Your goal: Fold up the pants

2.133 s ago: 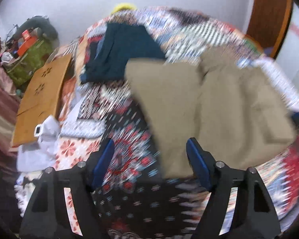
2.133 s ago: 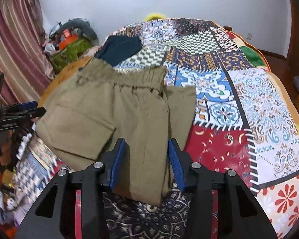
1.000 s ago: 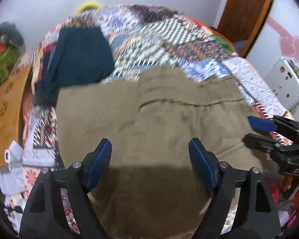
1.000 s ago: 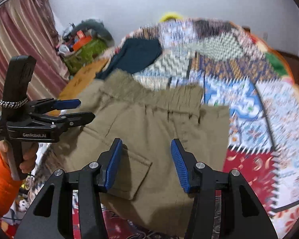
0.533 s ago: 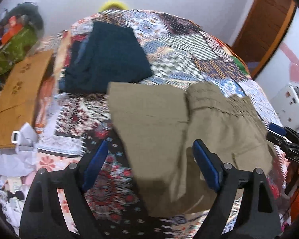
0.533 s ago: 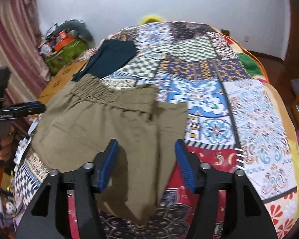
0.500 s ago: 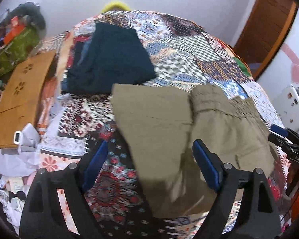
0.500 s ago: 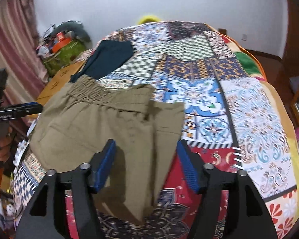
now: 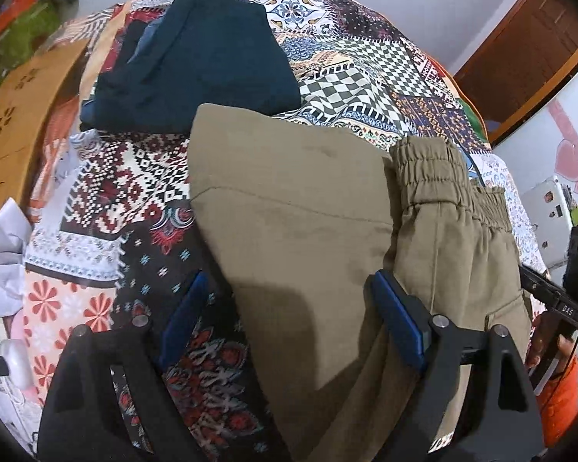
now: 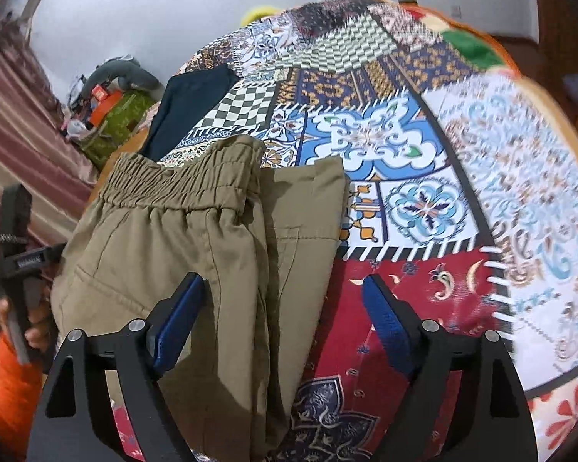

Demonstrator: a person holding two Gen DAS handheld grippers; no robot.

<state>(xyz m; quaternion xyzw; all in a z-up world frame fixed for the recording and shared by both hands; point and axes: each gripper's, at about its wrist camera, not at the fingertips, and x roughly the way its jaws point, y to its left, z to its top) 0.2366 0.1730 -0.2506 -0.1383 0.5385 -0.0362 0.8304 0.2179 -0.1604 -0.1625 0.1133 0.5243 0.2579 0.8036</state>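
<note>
Olive-khaki pants [image 9: 312,231] lie folded on the patchwork bedspread [image 9: 358,61], the elastic waistband [image 9: 435,169] beside the leg ends. In the right wrist view the pants [image 10: 196,254] lie at lower left with the waistband [image 10: 181,181] toward the far side. My left gripper [image 9: 289,319] is open and empty, just above the folded leg part. My right gripper [image 10: 285,327] is open and empty over the pants' right edge. The right gripper also shows at the right edge of the left wrist view [image 9: 558,304], and the left gripper at the left edge of the right wrist view [image 10: 15,261].
A folded dark teal garment [image 9: 196,57] lies on the bed beyond the pants, also in the right wrist view [image 10: 189,104]. A wooden board [image 9: 15,115] and white clutter [image 9: 4,254] lie to the left. A green bag [image 10: 115,119] stands by the curtain.
Both grippers have moved closer and lower over the pants. The pants lie as before. Both grippers stay open and empty.
</note>
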